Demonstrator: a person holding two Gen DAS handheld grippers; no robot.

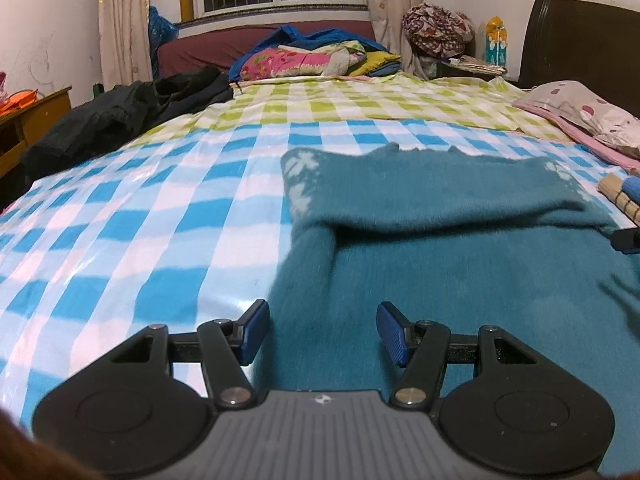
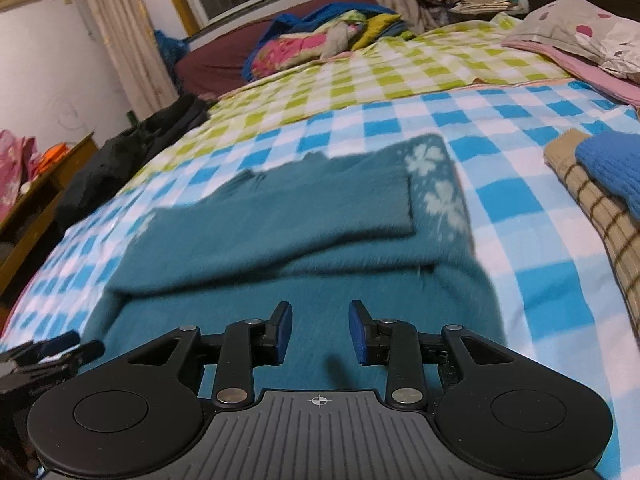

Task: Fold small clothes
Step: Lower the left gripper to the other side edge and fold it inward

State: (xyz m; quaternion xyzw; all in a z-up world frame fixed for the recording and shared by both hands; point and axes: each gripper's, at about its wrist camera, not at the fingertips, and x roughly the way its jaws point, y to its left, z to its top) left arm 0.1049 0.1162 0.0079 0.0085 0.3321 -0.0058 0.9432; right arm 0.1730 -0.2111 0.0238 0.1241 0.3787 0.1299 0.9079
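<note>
A teal fuzzy sweater with pale leaf prints lies on the blue-and-white checked sheet, its sleeves folded across the body. My left gripper is open and empty over the sweater's near left edge. In the right wrist view the same sweater fills the middle. My right gripper is open and empty above its near hem. The left gripper's tips show at the left edge of that view.
A folded pile, blue knit on a tan striped piece, lies right of the sweater. Black clothing lies at the bed's left edge. Pillows and bedding sit at the far end. A wooden table stands left.
</note>
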